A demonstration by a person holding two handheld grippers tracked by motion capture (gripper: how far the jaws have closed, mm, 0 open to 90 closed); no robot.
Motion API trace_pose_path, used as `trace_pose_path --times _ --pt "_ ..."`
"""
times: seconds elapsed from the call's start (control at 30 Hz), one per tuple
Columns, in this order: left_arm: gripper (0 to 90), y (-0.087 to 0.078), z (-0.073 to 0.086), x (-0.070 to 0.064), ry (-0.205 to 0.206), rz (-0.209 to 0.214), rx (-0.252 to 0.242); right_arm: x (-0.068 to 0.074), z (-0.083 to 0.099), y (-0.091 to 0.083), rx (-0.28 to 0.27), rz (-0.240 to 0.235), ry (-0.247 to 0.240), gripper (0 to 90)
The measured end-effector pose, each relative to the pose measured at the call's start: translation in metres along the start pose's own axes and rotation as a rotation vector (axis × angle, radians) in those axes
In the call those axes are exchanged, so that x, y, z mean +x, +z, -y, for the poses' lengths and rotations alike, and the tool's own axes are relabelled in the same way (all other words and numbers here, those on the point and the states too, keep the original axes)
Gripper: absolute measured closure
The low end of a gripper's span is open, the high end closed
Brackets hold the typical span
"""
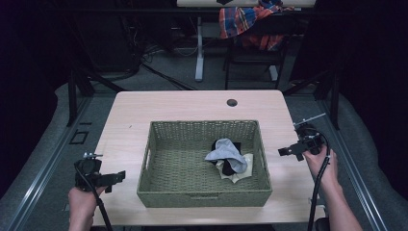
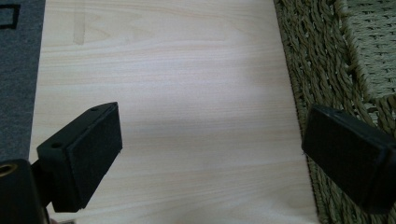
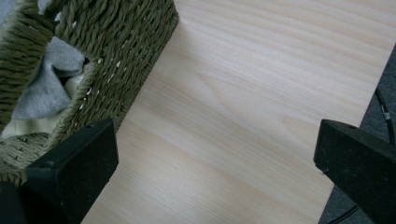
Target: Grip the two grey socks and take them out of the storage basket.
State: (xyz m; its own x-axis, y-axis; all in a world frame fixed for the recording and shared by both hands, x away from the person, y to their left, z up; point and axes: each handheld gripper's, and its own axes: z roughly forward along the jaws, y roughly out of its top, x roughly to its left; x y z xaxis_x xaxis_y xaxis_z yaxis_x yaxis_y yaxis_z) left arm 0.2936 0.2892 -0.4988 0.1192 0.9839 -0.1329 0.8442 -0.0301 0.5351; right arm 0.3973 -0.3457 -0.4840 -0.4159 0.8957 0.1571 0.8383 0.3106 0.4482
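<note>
Jaws spread wide and empty on both the left gripper and right gripper, each hovers outside the woven basket, so a reach toward the grey, black and cream cloths heaped in the basket's right half looks next.

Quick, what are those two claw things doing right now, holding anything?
Left gripper: open, fingers wide apart, holding nothing.
Right gripper: open, holding nothing.
</note>
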Motion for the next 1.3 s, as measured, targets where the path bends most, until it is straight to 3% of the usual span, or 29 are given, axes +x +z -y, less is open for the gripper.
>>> trace_pose_path --times 0.07,0.1,0.5,0.63,0.8,1.3 --pt "4.6 0.000 0.000 -0.001 0.004 0.000 -0.002 -0.001 0.000 0.001 0.023 0.001 -0.020 0.0" --pt "4.4 0.000 0.000 -0.001 0.005 -0.001 0.001 0.001 0.000 0.002 0.005 -0.021 -0.005 0.0" --pt "4.2 0.000 0.000 0.000 0.003 -0.003 -0.007 0.005 -0.004 -0.002 0.045 -0.006 -0.050 0.0" --pt "4.2 -0.001 0.001 0.001 -0.001 -0.006 -0.010 0.010 -0.009 -0.009 0.011 -0.018 -0.046 0.0" --pt "4.2 -0.001 0.000 0.000 0.000 -0.005 -0.009 0.014 -0.014 -0.016 0.008 -0.039 -0.057 0.0" --pt "4.1 -0.001 0.002 0.002 -0.005 -0.019 -0.016 0.044 -0.041 -0.049 -0.048 -0.067 -0.132 0.0"
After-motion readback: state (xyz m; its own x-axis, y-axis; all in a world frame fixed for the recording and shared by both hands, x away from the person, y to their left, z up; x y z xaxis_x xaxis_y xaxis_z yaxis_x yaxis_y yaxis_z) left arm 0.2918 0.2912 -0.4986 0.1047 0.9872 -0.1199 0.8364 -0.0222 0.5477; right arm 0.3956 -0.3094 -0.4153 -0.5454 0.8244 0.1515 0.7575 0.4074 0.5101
